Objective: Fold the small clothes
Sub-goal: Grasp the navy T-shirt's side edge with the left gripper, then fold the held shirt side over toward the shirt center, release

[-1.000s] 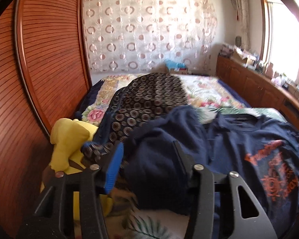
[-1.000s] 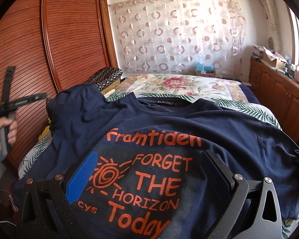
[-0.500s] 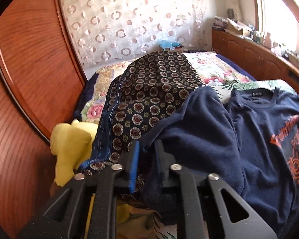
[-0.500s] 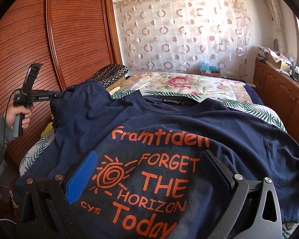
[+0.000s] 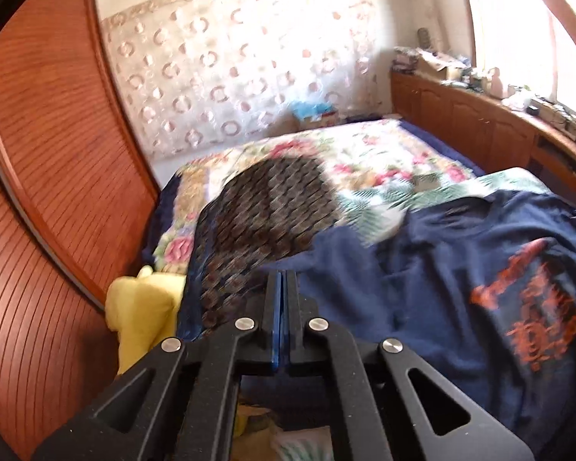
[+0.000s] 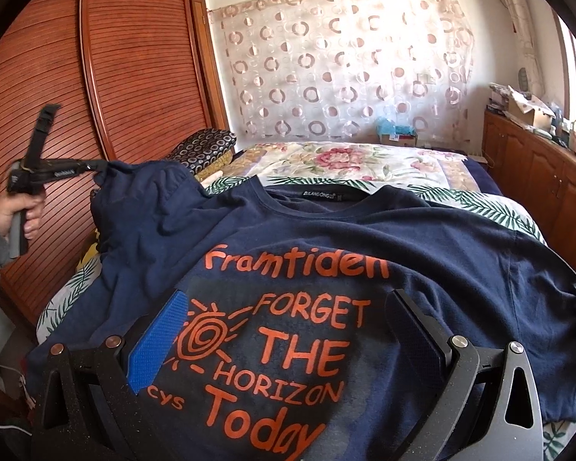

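T-shirt (image 6: 326, 238), navy with orange lettering, lies face up and spread over the bed (image 6: 349, 161), collar toward the far curtain (image 6: 338, 61). Left gripper (image 6: 96, 169), held in a hand (image 6: 15, 211), has just closed its jaws; they pinch the sleeve (image 6: 134, 199) at its tip and hold it raised off the bed beside the wardrobe (image 6: 126, 57). From its own view the pads (image 5: 276, 307) meet with no gap. Right gripper (image 6: 284, 330) hangs over the chest print, jaws wide apart, holding nothing. A patterned cloth (image 5: 272, 207) and a yellow cloth (image 5: 142, 307) lie beyond the sleeve.
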### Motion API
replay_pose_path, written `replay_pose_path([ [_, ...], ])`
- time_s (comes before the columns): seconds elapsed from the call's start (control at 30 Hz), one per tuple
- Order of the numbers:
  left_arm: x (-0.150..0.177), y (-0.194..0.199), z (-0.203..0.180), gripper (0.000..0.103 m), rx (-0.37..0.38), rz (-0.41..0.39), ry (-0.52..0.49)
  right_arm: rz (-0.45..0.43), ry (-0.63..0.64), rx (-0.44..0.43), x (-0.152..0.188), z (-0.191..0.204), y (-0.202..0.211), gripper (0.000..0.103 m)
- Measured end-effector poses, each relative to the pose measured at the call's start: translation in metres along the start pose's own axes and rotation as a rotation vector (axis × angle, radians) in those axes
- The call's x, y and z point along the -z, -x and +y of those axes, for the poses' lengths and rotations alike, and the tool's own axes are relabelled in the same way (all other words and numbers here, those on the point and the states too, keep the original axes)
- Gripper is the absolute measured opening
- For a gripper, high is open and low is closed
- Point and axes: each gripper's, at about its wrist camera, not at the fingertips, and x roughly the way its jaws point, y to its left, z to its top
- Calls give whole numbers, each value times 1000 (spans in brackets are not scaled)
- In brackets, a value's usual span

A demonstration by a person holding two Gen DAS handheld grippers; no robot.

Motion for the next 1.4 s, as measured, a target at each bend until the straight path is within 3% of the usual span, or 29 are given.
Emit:
replay_pose_path([
  [0.37, -53, 34, -107, 4, 185, -52, -107, -15, -35, 18, 3, 2, -2, 102],
  [0.47, -49, 39, -117, 25, 214, -67, -117, -15, -35, 23, 4, 5, -2, 102],
  [0.5, -46, 39, -116, 37, 216, -71, -113, -16, -35, 24, 4, 6, -1, 102],
  [0.63, -26, 36, -104, 52, 194, -54, -89, -15, -30, 26, 6, 11, 0, 102],
  [0.83, 27, 20, -70, 53, 137, 2, -4, 1, 1, -13, -1, 10, -6, 99],
  [1.03, 63, -2, -49, 53, 94, 38, 76, 55, 93, -103, -28, 28, -39, 79],
  [1.2, 73, -13, -35, 53, 91, 18, 122, 108, 165, -199, -58, 54, -83, 59],
  [1.4, 70, -19, -24, 53, 143, -10, 168, 196, 203, -294, -73, 84, -147, 54],
])
